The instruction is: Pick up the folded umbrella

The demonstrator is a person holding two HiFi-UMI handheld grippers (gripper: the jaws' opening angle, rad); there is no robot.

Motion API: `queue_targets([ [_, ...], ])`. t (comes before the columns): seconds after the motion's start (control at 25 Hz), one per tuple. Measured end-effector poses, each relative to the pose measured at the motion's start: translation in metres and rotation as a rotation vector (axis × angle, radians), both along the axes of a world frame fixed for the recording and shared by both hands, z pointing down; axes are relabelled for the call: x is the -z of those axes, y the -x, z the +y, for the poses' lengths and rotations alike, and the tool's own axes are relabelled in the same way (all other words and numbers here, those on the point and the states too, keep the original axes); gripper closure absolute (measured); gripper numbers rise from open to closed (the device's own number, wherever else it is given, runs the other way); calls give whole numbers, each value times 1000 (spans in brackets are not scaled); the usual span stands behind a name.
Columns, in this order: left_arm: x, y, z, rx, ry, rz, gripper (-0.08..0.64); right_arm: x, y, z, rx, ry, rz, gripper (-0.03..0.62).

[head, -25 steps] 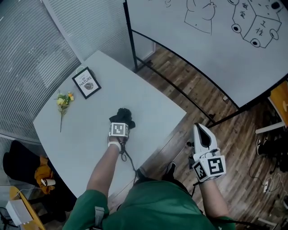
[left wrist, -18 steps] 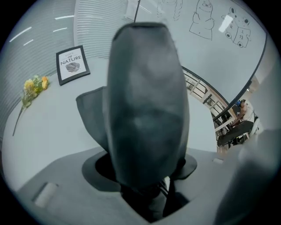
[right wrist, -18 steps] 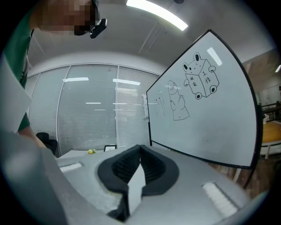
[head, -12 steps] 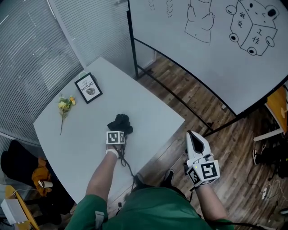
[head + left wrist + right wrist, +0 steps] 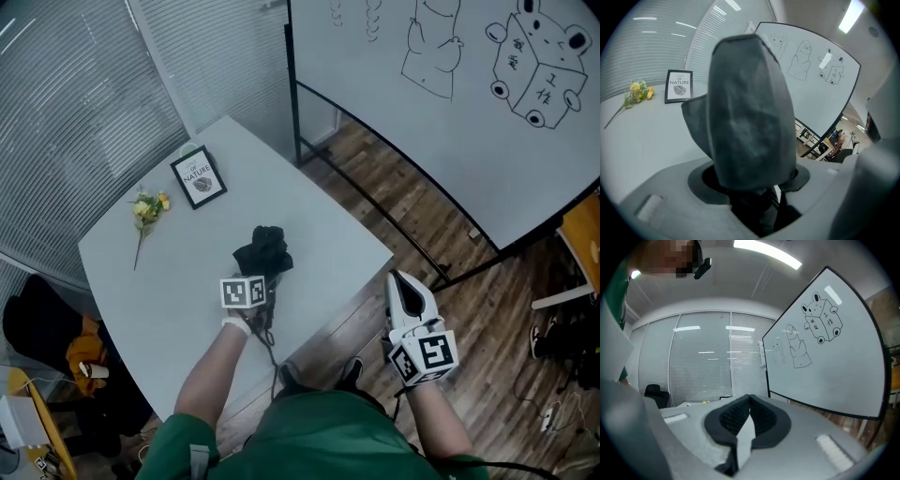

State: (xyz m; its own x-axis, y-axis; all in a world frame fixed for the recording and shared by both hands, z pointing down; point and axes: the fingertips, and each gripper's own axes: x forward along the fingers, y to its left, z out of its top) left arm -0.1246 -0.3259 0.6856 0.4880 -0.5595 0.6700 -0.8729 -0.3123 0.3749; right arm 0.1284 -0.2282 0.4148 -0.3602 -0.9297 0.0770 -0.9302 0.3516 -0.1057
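Umbrella (image 5: 263,251) sits clamped between the jaws of the left gripper (image 5: 263,287), protruding forward

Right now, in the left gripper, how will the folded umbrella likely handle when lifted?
The folded umbrella probably holds its shape: it stands stiffly out of the jaws. Its loose fabric folds may squash or slip slightly.

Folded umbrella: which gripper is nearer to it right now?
Left. The left gripper grips the folded umbrella over the table; the right gripper, shut, sits beyond the table's edge above the wooden floor.
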Motion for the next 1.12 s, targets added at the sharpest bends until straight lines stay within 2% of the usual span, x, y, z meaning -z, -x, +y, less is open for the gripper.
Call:
queue_targets([
  [0.12,32,-5,2,-1,-56,30,282,2,4,-2,17,-6,-4,589],
  [0.48,140,-18,18,-2,-293,162,282,8,15,-9,59,-23,-15,589],
  [0.76,214,-21,33,7,-455,210,282,18,24,-13,98,-49,-22,589],
  [1.12,307,-26,51,3,-676,233,282,43,28,-16,134,-101,-27,589],
])
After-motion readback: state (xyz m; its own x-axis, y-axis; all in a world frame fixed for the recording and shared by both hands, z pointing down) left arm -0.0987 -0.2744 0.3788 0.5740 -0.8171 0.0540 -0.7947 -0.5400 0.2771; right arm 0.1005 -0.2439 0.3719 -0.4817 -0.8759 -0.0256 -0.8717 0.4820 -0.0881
